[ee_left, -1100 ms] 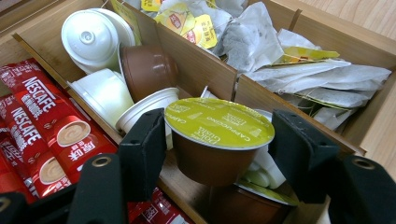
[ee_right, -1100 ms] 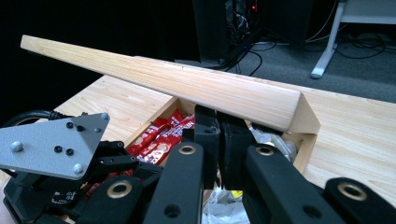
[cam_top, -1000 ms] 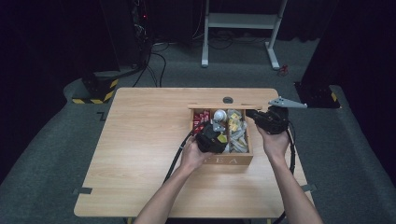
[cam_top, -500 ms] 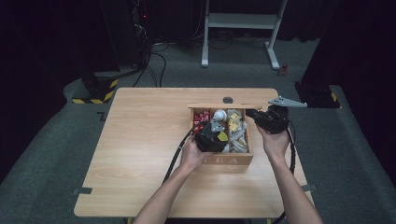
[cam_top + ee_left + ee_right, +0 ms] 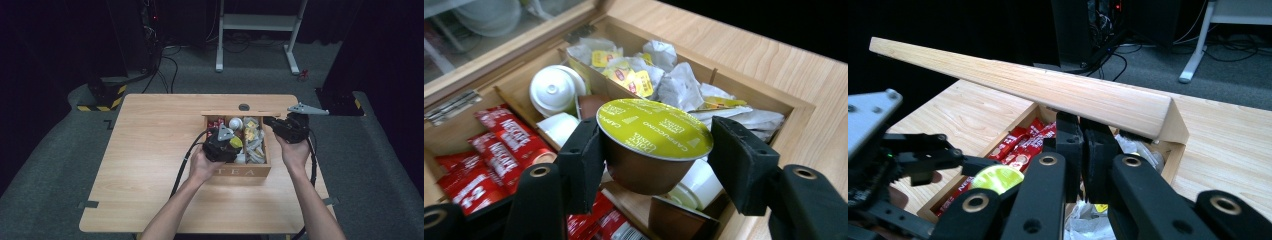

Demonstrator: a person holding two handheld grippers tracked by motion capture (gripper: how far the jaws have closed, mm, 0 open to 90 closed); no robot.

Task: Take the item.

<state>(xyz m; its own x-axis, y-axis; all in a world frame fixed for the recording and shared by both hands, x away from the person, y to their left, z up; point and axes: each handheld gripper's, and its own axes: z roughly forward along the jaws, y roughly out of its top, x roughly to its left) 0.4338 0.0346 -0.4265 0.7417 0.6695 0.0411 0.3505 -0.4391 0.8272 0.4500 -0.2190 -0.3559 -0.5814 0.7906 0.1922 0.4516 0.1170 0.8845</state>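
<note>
Counter [image 5: 150, 165]: light wood, rectangular, on grey carpet floor [image 5: 55, 165]. One tea box [image 5: 245, 171] sits directly on it, right of centre, lid [image 5: 240, 113] open at the far side. Small dark round hole [image 5: 244, 107] near far edge, just behind the box.

Black left gripper [image 5: 654, 165] — brass-ringed screw holes, foam-like pads, grey plate, trailing cable.

Change: capsule gripped and raised.
Left gripper [image 5: 651, 165] jaws just closed onto round brown coffee capsule with yellow-green foil lid [image 5: 651, 142]; lifted slightly above compartments of open wooden tea box [image 5: 240, 171].
</note>
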